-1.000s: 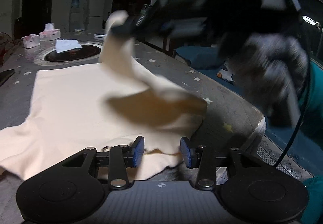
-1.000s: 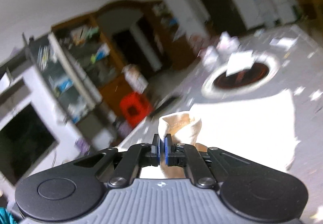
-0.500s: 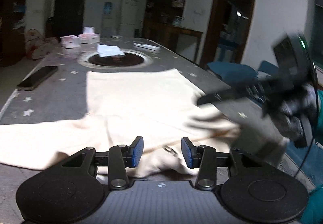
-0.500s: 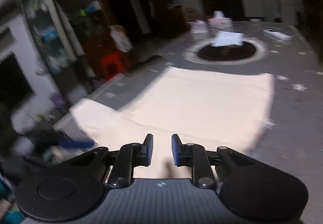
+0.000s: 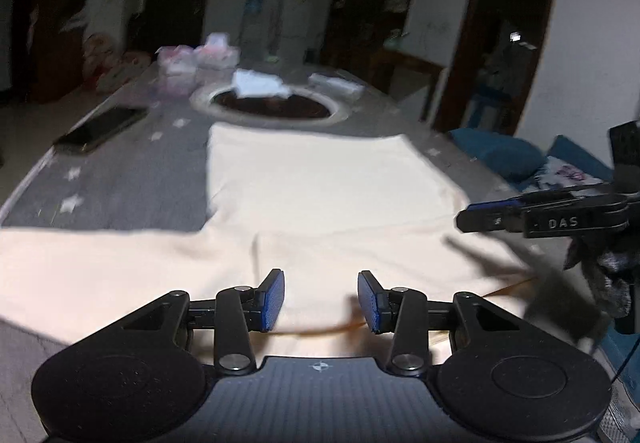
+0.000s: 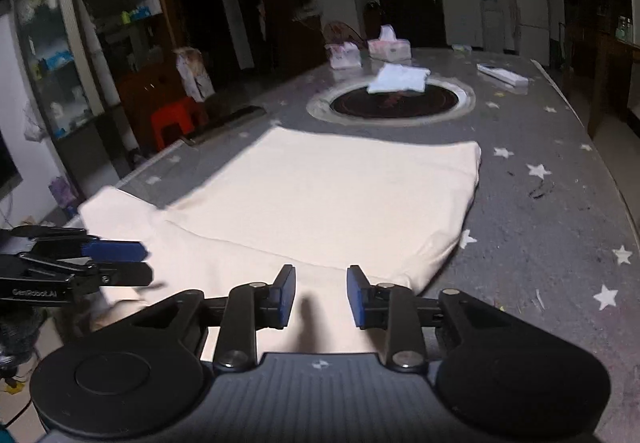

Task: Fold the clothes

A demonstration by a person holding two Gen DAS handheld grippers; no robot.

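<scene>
Two grippers, both with jaws apart and nothing between them. Left gripper (image 5: pixel 321 301) hovers low over the near edge of the shirt (image 5: pixel 320 203); right gripper (image 6: pixel 321 297) hovers likewise, over the near right part of the same cloth. Each shows in the other's view from the side, at the frame edge.

Shirt: cream, lying flat on the grey star-print table (image 6: pixel 560 203), body running away toward the round inset (image 6: pixel 392 101) at mid-table. Far hem straight and smooth. On the left side a sleeve (image 5: pixel 80 267) lies spread out toward the table's left edge. On the right side no spread sleeve shows; the right edge runs straight, and a diagonal crease (image 6: pixel 224 239) crosses the near part, which reads as a layer turned inward over the body. Layering near the collar is blurred, so the exact overlap cannot be told.

Judgement on progress: one side looks folded in, the other not. Left to do, by the look of it: bring the left sleeve in over the body, then fold the length of the body toward a compact stack. Shirt sits close to the near table edge, some cloth possibly hanging over.

Other items: phone (image 5: pixel 100 125) near the left edge, tissue packs (image 6: pixel 368 51) and a white cloth (image 6: pixel 400 79) at the far end, well apart from the shirt.
</scene>
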